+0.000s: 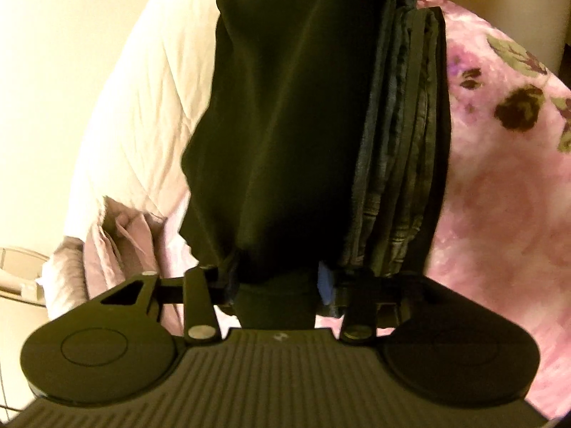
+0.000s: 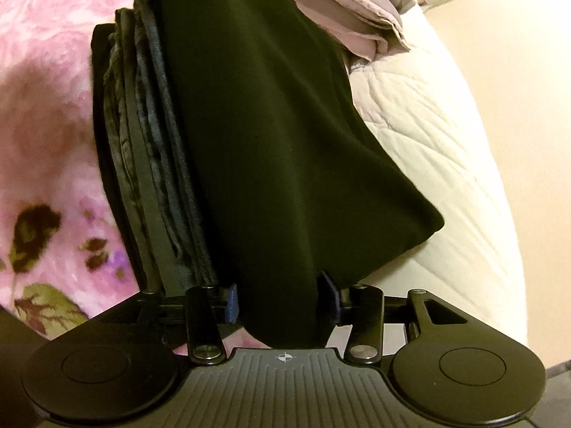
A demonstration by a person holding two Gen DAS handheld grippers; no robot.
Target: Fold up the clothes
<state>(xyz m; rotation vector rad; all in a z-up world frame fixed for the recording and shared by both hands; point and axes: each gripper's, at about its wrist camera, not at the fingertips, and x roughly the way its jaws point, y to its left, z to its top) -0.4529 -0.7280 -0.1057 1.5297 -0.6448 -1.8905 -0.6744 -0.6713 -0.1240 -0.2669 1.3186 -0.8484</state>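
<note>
The left gripper is pinching one end of the black garment; the right gripper is clamping the other end, cloth stretching away between its fingers, beside folded dark clothes (jeans, seemingly) lying on the pink floral blanket.

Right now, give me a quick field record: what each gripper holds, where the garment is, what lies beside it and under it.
left gripper: shut on black garment
right gripper: shut on black garment
garment state: stretched between both grippers, next to the stack
folded stack: dark clothes piled on the floral blanket
floral blanket: pink, under the stack
white quilt: on the garment's other side
</note>
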